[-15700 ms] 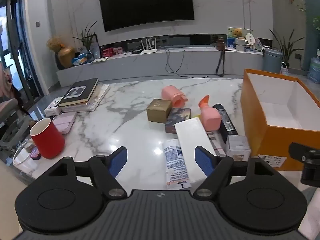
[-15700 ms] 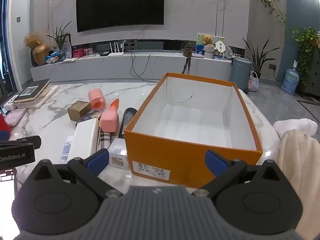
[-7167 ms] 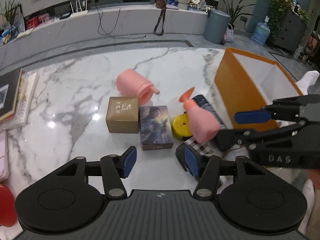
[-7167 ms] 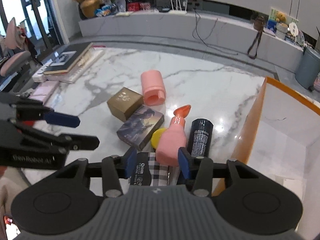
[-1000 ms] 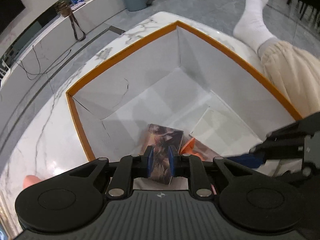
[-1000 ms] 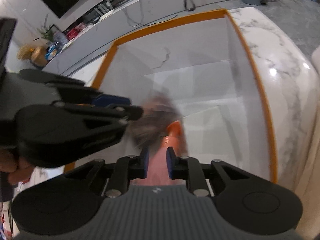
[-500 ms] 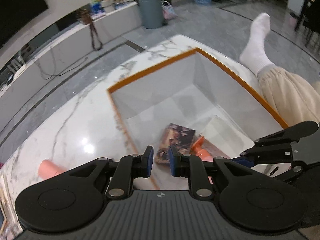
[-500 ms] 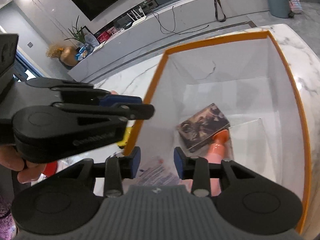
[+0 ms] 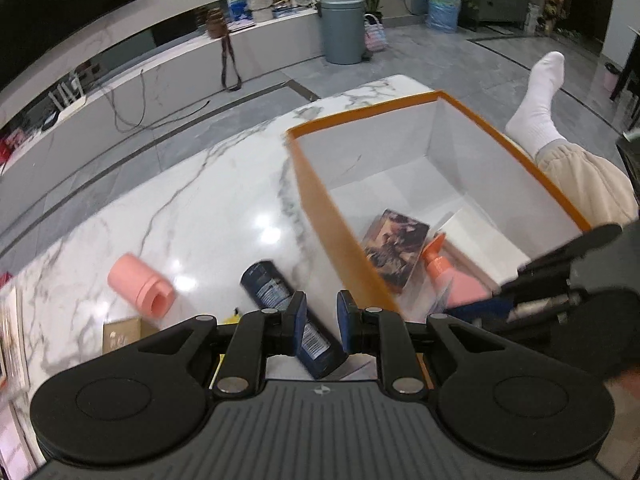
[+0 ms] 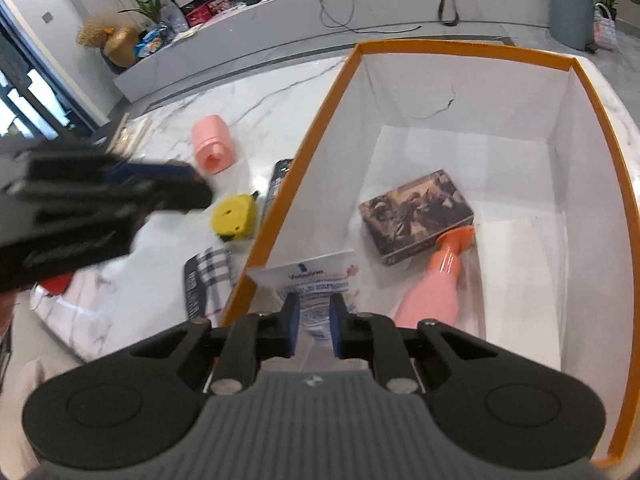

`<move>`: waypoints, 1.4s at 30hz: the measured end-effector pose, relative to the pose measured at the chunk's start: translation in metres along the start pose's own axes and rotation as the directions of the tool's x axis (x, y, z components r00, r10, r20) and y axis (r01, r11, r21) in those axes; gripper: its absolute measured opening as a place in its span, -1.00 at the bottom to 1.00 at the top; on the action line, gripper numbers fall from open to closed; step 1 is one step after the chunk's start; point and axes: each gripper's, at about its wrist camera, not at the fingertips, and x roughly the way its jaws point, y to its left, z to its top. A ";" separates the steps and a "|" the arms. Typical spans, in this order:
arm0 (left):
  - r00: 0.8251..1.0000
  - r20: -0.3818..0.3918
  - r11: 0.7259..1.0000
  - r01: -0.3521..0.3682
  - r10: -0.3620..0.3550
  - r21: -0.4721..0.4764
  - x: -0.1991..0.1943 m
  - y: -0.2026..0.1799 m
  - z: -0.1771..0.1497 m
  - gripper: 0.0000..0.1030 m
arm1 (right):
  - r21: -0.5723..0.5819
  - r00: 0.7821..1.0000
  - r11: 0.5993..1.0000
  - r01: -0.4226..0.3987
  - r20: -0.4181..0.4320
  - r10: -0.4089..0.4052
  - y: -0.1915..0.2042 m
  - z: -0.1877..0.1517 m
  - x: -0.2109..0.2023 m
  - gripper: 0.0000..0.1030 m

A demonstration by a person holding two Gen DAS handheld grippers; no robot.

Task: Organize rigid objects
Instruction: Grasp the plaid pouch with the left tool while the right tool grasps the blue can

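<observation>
The orange box [image 9: 320, 200] [image 10: 296, 160] holds a dark picture box [image 9: 396, 252] [image 10: 416, 216], a pink spray bottle [image 9: 456, 280] [image 10: 436, 292] and a white flat box [image 9: 484, 240]. My left gripper [image 9: 320, 320] hovers over the table left of the box, jaws narrowly apart with nothing held, above a dark blue can [image 9: 280, 300]. My right gripper [image 10: 311, 320] is at the box's near left corner, jaws closed on a white tube [image 10: 316, 284] with blue print.
On the marble table [image 9: 200, 208] lie a pink cup [image 9: 140, 284] [image 10: 214, 144] on its side, a gold box [image 9: 120, 334], a yellow tape measure [image 10: 234, 216] and a checked case [image 10: 204, 280]. A person's leg [image 9: 580, 176] is to the right of the box.
My left gripper has moved left, out of the box and over the table. My right gripper has narrowed onto the white tube. The picture box and spray bottle stay in the box.
</observation>
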 end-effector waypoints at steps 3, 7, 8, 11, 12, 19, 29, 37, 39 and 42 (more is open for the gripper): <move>1.000 -0.010 1.000 -0.007 0.006 -0.029 0.004 0.013 -0.010 -0.56 | 0.013 1.000 0.999 0.029 -0.005 -0.029 -0.001 0.008 0.009 -0.71; 1.000 -0.022 0.998 -0.002 0.001 -0.055 0.010 0.026 -0.020 -0.56 | 0.015 0.998 0.998 0.062 -0.020 -0.062 -0.002 0.015 0.020 -0.71; 1.000 -0.026 0.998 -0.001 -0.001 -0.061 0.011 0.029 -0.022 -0.56 | 0.017 0.997 0.998 0.069 -0.024 -0.068 -0.001 0.015 0.021 -0.71; 0.999 -0.034 0.997 0.005 -0.008 -0.082 0.016 0.036 -0.028 -0.56 | 0.017 0.995 0.996 0.093 -0.037 -0.092 -0.001 0.018 0.028 -0.71; 0.999 -0.036 0.996 0.007 -0.010 -0.088 0.017 0.038 -0.030 -0.56 | 0.017 0.995 0.995 0.098 -0.039 -0.097 -0.002 0.019 0.030 -0.71; 0.996 -0.084 0.981 0.002 -0.019 -0.192 0.025 0.056 -0.045 -0.51 | -0.006 0.994 0.994 0.105 0.020 -0.105 0.012 0.027 0.013 -0.71; 0.978 -0.204 0.872 -0.067 -0.039 -0.486 0.040 0.082 -0.071 0.25 | -0.196 0.988 0.974 0.110 0.125 -0.087 0.072 0.049 -0.004 -0.67; 0.966 -0.258 0.793 -0.131 -0.033 -0.595 0.057 0.088 -0.086 0.54 | -0.287 0.994 0.951 0.112 0.014 -0.112 0.099 0.053 0.042 -0.66; 0.962 -0.268 0.785 -0.134 -0.042 -0.605 0.063 0.087 -0.087 0.54 | -0.303 0.990 0.944 0.131 -0.005 -0.138 0.103 0.056 0.053 -0.64; 0.961 -0.272 0.777 -0.131 -0.053 -0.616 0.069 0.084 -0.090 0.61 | -0.317 0.983 0.935 0.159 -0.042 -0.181 0.105 0.061 0.069 -0.58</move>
